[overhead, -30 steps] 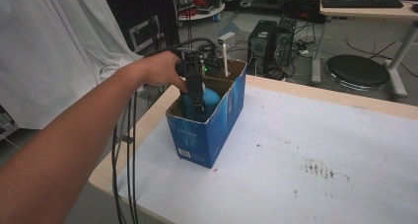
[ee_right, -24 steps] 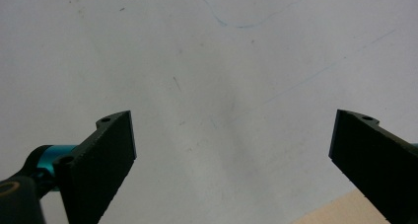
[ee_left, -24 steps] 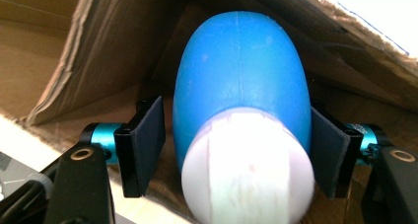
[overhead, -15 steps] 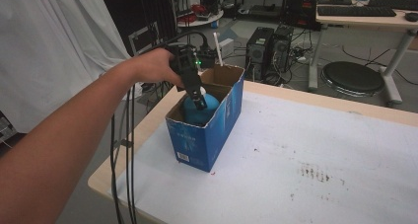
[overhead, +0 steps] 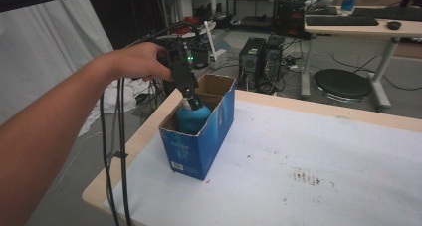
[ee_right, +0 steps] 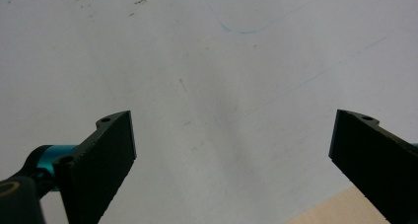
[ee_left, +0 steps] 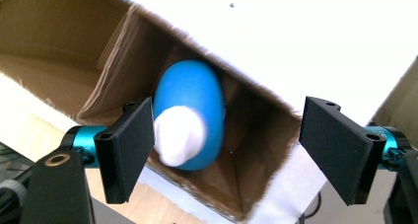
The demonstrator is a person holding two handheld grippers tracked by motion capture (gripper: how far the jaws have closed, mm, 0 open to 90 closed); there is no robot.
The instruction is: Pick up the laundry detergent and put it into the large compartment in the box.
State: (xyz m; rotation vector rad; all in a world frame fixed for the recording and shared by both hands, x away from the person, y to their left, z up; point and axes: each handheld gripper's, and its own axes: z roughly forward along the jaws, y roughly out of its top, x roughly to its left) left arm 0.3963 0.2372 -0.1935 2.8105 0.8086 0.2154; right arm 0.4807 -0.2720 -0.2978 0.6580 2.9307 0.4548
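Note:
An open blue cardboard box [overhead: 199, 146] stands near the left end of the white table [overhead: 323, 151]. Inside it lies a blue rounded bottle [overhead: 191, 119] with a white cap. A hand holds my left gripper [overhead: 189, 100] just above the box, pointing down at the bottle. In the left gripper view its jaws [ee_left: 231, 150] stand apart after just opening. The bottle [ee_left: 197, 93] and its cap [ee_left: 178, 135] lie below them in the box [ee_left: 113, 61], and neither pad presses on them. My right gripper [ee_right: 231, 160] is open over bare white table [ee_right: 222, 61].
Black cables [overhead: 119, 151] hang from the left gripper past the table's left edge. Beyond the far edge are computer towers [overhead: 261, 61], a round black stool [overhead: 343, 84] and a desk with a keyboard [overhead: 343, 21]. A white sheet [overhead: 45, 52] hangs at the left.
The left gripper has risen out of the box and its jaws have opened. The blue bottle stays down in the box.

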